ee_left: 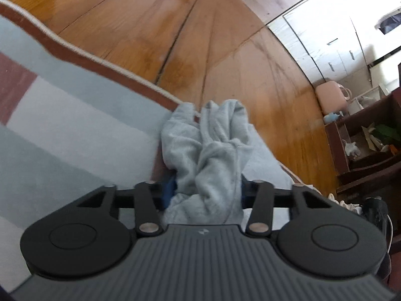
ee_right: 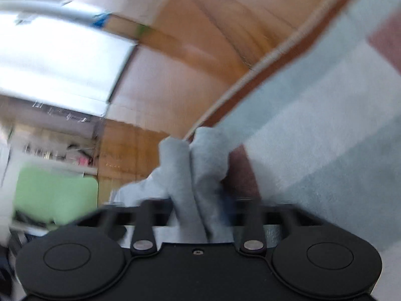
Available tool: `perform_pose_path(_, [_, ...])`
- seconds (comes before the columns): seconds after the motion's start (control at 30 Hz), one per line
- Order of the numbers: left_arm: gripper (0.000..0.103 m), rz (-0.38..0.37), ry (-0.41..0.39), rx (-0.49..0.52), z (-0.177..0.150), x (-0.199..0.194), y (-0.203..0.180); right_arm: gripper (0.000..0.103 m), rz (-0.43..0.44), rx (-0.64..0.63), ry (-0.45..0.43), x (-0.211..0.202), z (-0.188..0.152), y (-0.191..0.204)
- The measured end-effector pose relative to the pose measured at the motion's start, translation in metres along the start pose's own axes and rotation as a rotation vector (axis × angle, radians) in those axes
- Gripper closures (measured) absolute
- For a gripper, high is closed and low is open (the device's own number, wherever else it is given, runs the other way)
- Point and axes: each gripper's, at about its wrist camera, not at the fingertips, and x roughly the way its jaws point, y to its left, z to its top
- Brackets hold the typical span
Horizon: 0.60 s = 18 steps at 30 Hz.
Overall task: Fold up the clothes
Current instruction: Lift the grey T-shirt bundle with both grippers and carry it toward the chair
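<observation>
Two tools, left (ee_left: 204,193) and right (ee_right: 200,208), each pinch bunched grey cloth (ee_left: 213,150) near the rug (ee_left: 75,115) edge by the floor (ee_left: 175,25); best spread them apart evenly to flatten it before folding.

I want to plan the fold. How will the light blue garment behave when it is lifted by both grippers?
The garment is bunched and twisted, so it is probably floppy and would sag between the left gripper and right gripper. Its fleecy surface suggests it is unlikely to slip.
</observation>
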Motion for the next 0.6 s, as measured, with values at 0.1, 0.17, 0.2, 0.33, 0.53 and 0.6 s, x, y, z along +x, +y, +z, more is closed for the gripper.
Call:
perform_pose_path(0.1, [0.072, 0.05, -0.013, 0.164, -0.007, -0.009, -0.025, 0.083, -0.057, -0.201, -0.032, -0.028, -0.013, 0.047])
perform_pose_path(0.17, [0.073, 0.008, -0.001, 0.171, -0.013, -0.016, -0.041, 0.083, -0.086, -0.402, -0.081, -0.056, -0.031, 0.084])
perform_pose_path(0.2, [0.073, -0.015, 0.003, 0.182, -0.017, -0.019, -0.051, 0.083, -0.124, -0.523, -0.131, -0.075, -0.048, 0.1])
perform_pose_path(0.33, [0.074, -0.044, -0.035, 0.257, -0.035, -0.039, -0.093, 0.084, -0.188, -0.638, -0.265, -0.13, -0.092, 0.12])
perform_pose_path(0.53, [0.075, -0.037, -0.102, 0.256, -0.088, -0.084, -0.119, 0.084, -0.193, -0.689, -0.325, -0.197, -0.126, 0.137])
perform_pose_path(0.6, [0.075, -0.04, -0.107, 0.262, -0.095, -0.087, -0.131, 0.084, -0.179, -0.668, -0.343, -0.216, -0.126, 0.142])
